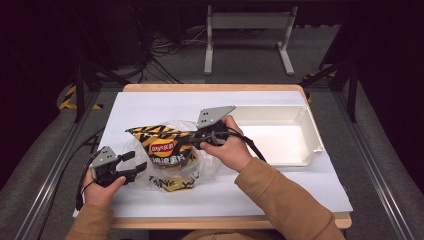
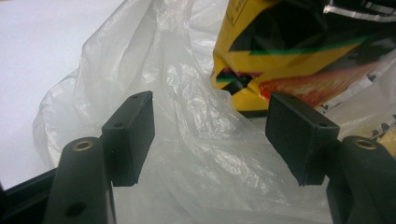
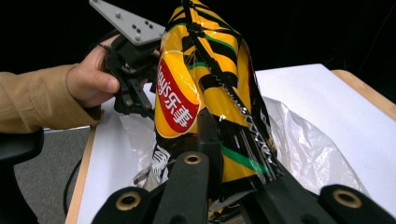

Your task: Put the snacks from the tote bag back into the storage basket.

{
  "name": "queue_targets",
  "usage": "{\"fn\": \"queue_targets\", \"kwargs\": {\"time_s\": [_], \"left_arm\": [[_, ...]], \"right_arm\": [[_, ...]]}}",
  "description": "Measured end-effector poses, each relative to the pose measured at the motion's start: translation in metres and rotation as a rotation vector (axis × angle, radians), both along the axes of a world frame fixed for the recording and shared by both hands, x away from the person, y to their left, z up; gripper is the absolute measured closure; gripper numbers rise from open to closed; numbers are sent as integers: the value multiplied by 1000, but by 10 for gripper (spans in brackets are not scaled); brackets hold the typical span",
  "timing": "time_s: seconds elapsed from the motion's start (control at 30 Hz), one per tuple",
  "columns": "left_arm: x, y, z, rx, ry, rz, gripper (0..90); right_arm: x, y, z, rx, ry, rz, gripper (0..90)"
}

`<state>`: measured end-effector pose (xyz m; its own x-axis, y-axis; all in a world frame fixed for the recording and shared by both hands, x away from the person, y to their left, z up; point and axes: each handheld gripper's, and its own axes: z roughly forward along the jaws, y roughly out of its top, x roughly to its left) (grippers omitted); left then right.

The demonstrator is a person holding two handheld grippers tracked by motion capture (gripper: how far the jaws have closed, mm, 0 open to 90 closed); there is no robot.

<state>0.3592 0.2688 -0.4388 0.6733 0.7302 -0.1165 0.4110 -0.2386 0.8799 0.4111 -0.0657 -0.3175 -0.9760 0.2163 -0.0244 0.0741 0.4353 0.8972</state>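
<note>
A yellow and black crisp bag (image 1: pixel 162 145) stands partly inside a clear plastic bag (image 1: pixel 202 167) at the middle of the white table cover (image 1: pixel 145 107). My right gripper (image 1: pixel 197 137) is shut on the crisp bag's sealed edge (image 3: pixel 205 84), whose foil is pinched between the black jaws (image 3: pixel 229 154). My left gripper (image 1: pixel 131 164) is open at the plastic bag's left side. Its two pads stand wide apart, with loose plastic film (image 2: pixel 187 140) lying between them and the crisp bag (image 2: pixel 280 60) just beyond. In the right gripper view the left gripper (image 3: pixel 140 105) sits behind the crisp bag.
A white rectangular tray (image 1: pixel 312 135) lies on the right part of the table. The wooden table edge (image 1: pixel 210 87) runs along the back, with metal rails on both sides. A grey stand (image 1: pixel 247 22) and cables lie on the floor behind.
</note>
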Motion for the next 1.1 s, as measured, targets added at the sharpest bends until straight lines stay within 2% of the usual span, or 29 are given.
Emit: {"fn": "queue_targets", "kwargs": {"time_s": [0.23, 0.37, 0.83, 1.1], "left_arm": [[-4, 7, 4, -9, -34, 19, 340], [-5, 7, 5, -7, -40, 8, 340], [-5, 2, 3, 24, -28, -20, 332], [-5, 3, 3, 22, -29, -21, 331]], "right_arm": [[-3, -1, 15, 17, -14, 5, 900], [-3, -2, 23, 42, -12, 7, 900], [-3, 3, 46, 115, -25, 8, 900], [-4, 5, 61, 120, -35, 20, 900]]}}
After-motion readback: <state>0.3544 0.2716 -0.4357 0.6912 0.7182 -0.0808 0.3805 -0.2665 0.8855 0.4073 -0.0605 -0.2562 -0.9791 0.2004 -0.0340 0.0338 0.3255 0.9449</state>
